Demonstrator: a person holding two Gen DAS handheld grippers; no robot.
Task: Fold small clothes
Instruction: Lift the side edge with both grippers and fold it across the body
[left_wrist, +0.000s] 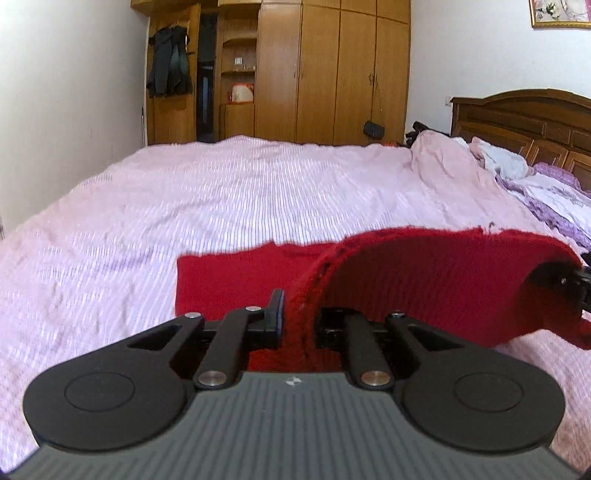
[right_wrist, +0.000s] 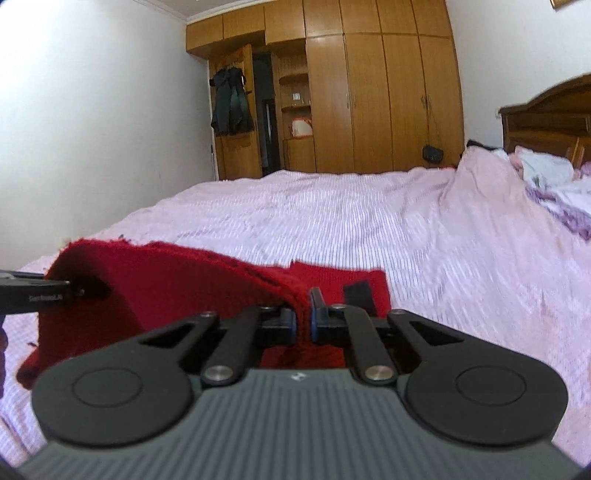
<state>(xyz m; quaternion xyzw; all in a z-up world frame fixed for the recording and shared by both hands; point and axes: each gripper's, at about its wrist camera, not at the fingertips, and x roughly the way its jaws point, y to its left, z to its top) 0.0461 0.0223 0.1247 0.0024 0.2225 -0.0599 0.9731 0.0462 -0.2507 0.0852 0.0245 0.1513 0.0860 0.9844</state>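
Observation:
A red knitted garment (left_wrist: 424, 280) lies on the pink striped bed cover, its near edge lifted off the bed. My left gripper (left_wrist: 299, 314) is shut on that edge, red fabric pinched between its black fingers. In the right wrist view the same red garment (right_wrist: 177, 280) arches up from the bed, and my right gripper (right_wrist: 303, 314) is shut on its other near corner. Each gripper shows in the other's view: the right one at the right edge (left_wrist: 576, 284), the left one at the left edge (right_wrist: 33, 293). The far part of the garment stays flat on the cover.
The pink bed cover (left_wrist: 240, 192) stretches ahead to a wooden wardrobe (left_wrist: 332, 74). A rumpled pink blanket (left_wrist: 450, 166) and purple bedding (left_wrist: 554, 199) lie at the right by the brown headboard (left_wrist: 524, 118). A dark coat (left_wrist: 170, 62) hangs at the back left.

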